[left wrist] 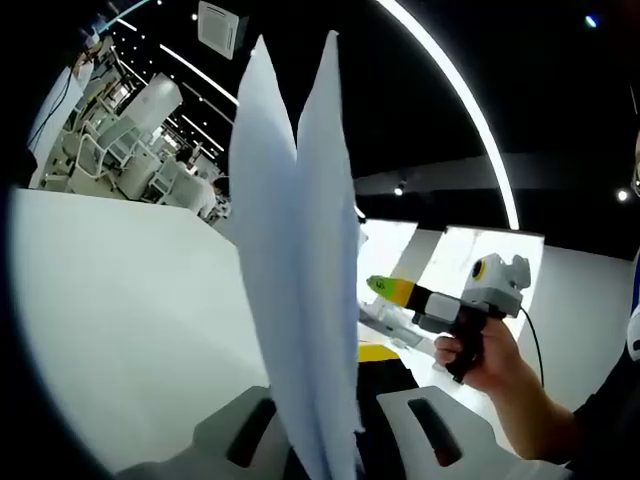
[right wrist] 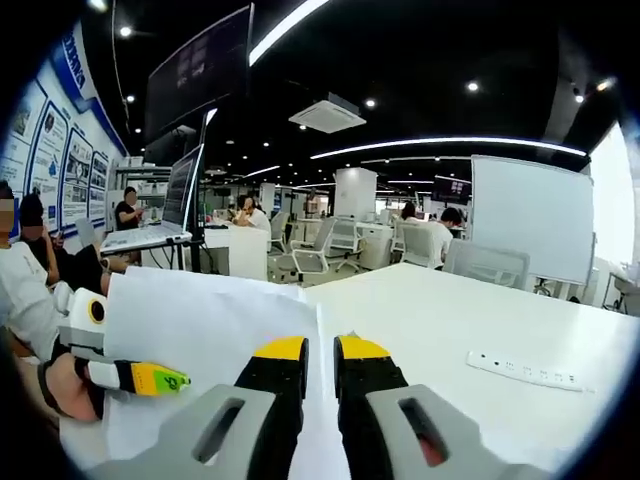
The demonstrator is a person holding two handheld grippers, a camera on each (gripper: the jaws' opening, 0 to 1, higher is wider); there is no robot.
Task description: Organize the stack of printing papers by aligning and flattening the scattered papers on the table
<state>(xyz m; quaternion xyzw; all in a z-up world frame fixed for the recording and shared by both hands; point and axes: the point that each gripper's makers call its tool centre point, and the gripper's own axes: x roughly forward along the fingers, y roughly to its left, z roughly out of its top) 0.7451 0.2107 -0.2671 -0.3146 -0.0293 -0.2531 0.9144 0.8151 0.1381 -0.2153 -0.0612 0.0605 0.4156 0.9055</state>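
Right now, the big white table takes up most of the space. It has a long flat white strip with small dark dots lying on it, well apart from the papers.

Next come the white printing papers. In the left gripper view, they stand up on edge, high above the table, and fan out a bit at the top. In the right gripper view, the same white sheets spread out to the left and one edge goes down between the two jaws.

The left gripper has grey jaws, and the papers rise up from between them. It is pinching the papers tight.

The right gripper has black jaws with yellow tips. The jaws sit very near each other with the paper edge between them, so it grips the papers too.

A person's hand holds the handle of the right gripper, seen across the table in the left gripper view. Another hand holds the left gripper, which has a small yellow and green tip.
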